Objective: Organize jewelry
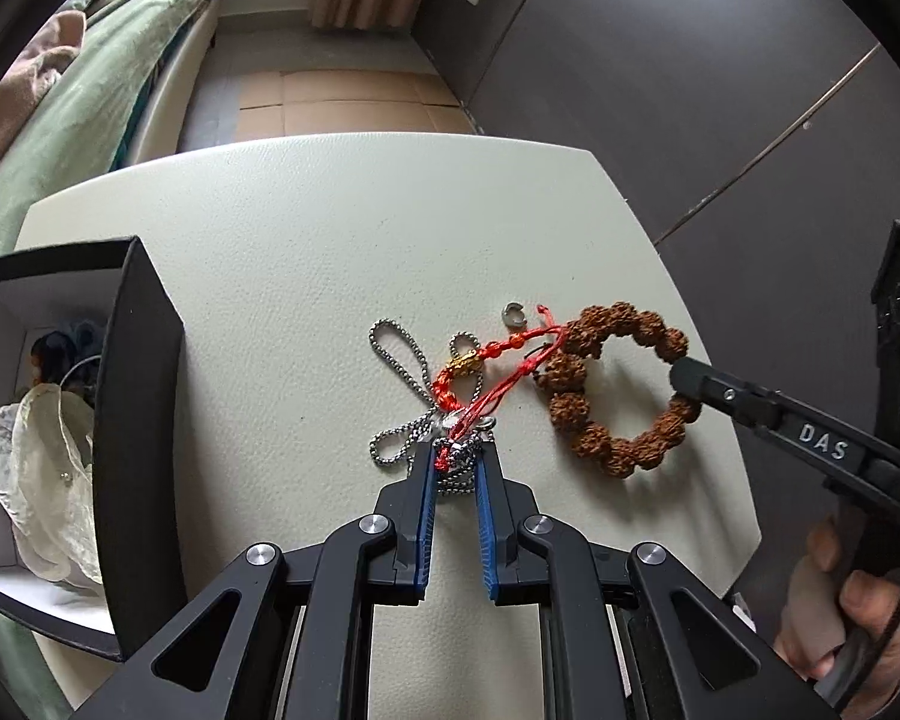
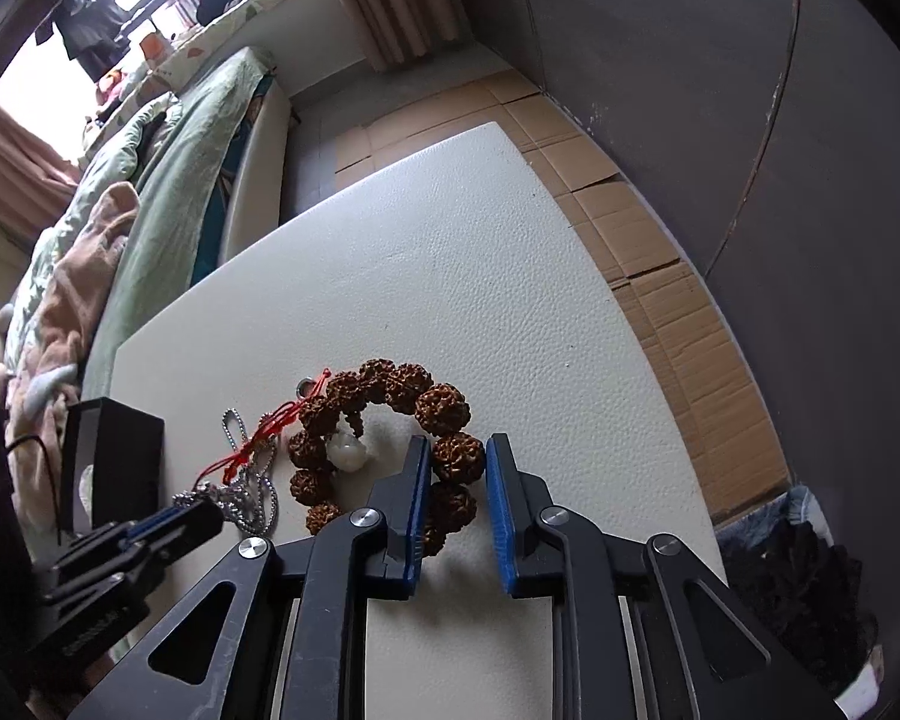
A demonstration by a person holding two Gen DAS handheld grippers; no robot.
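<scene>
On the white table point(image 1: 330, 228) lies a brown knobbly-bead bracelet point(image 1: 621, 396), and my right gripper point(image 1: 687, 375) reaches it from the right. In the right wrist view the right gripper point(image 2: 457, 459) is shut on one bead of the bracelet point(image 2: 390, 387). A white stone point(image 2: 347, 455) lies inside the ring. My left gripper point(image 1: 456, 456) is shut on a tangle of silver ball chain point(image 1: 399, 360) and red cord bracelet point(image 1: 465, 363) with a gold charm. The red cord's far end lies against the brown beads. A small silver ring point(image 1: 513, 313) lies loose nearby.
An open black box point(image 1: 138, 408) stands at the table's left and holds a sheer white pouch point(image 1: 36, 480). A hand point(image 1: 840, 600) grips the right tool. A bed point(image 1: 90, 96) with green covers lies beyond the table, and cardboard point(image 2: 660, 252) covers the floor.
</scene>
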